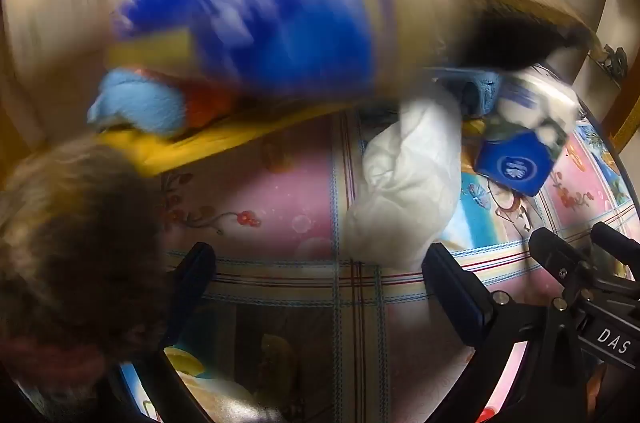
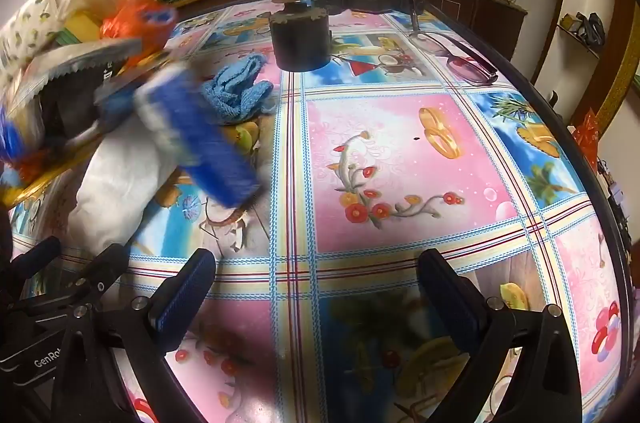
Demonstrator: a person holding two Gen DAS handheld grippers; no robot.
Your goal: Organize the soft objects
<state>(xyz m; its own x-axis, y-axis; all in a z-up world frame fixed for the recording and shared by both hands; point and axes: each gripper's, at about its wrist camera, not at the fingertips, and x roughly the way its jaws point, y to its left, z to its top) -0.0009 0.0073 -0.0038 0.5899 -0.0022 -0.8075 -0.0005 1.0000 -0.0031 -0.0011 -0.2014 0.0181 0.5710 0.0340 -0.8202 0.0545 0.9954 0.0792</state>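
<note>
1. Left wrist view: the left tongs (image 1: 316, 299) stand fully spread over the patterned tabletop (image 1: 280, 287), gripping nothing; a white soft bundle (image 1: 404, 179) lies just beyond them at 12 to 1 o'clock; a blurred blue-and-clear plastic bag (image 1: 256, 3) fills 11 to 12 o'clock; a blue tissue pack (image 1: 516, 159) sits at 2 o'clock.
2. Right wrist view: the right tongs (image 2: 316, 299) are equally wide and empty; the white soft bundle (image 2: 120, 179) lies at 10 o'clock; a blue cloth (image 2: 236, 91) at 11 o'clock; a dark jar (image 2: 300, 35) at 12 o'clock; glasses (image 2: 460, 55) at 1 o'clock.
</note>
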